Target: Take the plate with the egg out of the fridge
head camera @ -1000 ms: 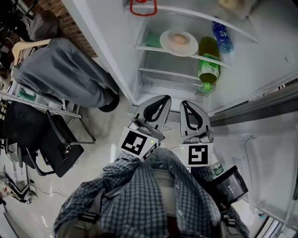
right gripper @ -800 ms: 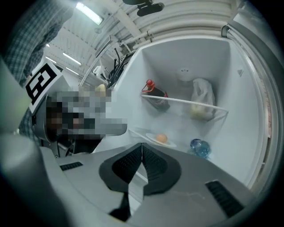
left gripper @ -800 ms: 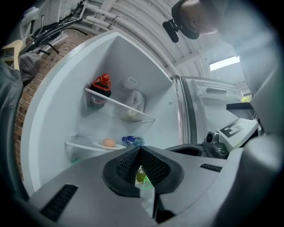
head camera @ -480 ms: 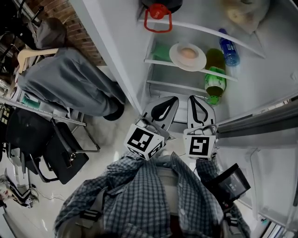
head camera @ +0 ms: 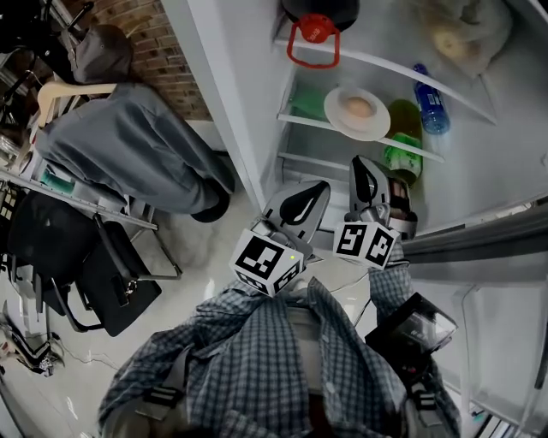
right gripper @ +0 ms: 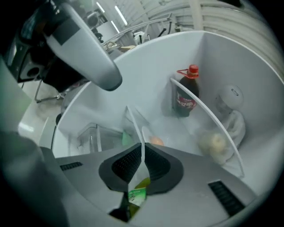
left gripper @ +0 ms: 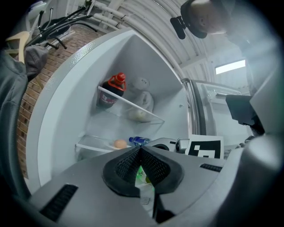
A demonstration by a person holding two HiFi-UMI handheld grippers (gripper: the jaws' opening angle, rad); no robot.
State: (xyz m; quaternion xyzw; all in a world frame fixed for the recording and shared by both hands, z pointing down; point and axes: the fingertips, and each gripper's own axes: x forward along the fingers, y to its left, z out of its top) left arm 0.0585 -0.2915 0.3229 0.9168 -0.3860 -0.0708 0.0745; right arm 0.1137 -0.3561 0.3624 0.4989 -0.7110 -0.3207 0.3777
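In the open fridge a white plate [head camera: 342, 117] with a brown egg [head camera: 360, 108] rests on the middle glass shelf [head camera: 300, 119]. My right gripper [head camera: 360, 162] is shut and empty, its tips just below the front of that shelf, short of the plate. Lower and to the left, my left gripper [head camera: 320, 186] is also shut on nothing. The egg [left gripper: 120, 143] shows beyond the closed jaws in the left gripper view. In the right gripper view the egg [right gripper: 156, 141] and the plate's rim [right gripper: 145, 133] lie straight ahead of the jaws.
A red-capped dark bottle [head camera: 312, 21] and a bagged food item [head camera: 462, 34] sit on the upper shelf. A green bottle [head camera: 402, 141] and a blue-capped bottle [head camera: 431, 101] stand right of the plate. The fridge door [head camera: 505, 342] hangs open at right. A grey-draped chair [head camera: 128, 145] stands left.
The fridge has come nearer in the head view. My right gripper has risen and reached forward toward the plate's shelf; the left gripper has stayed low beside it.
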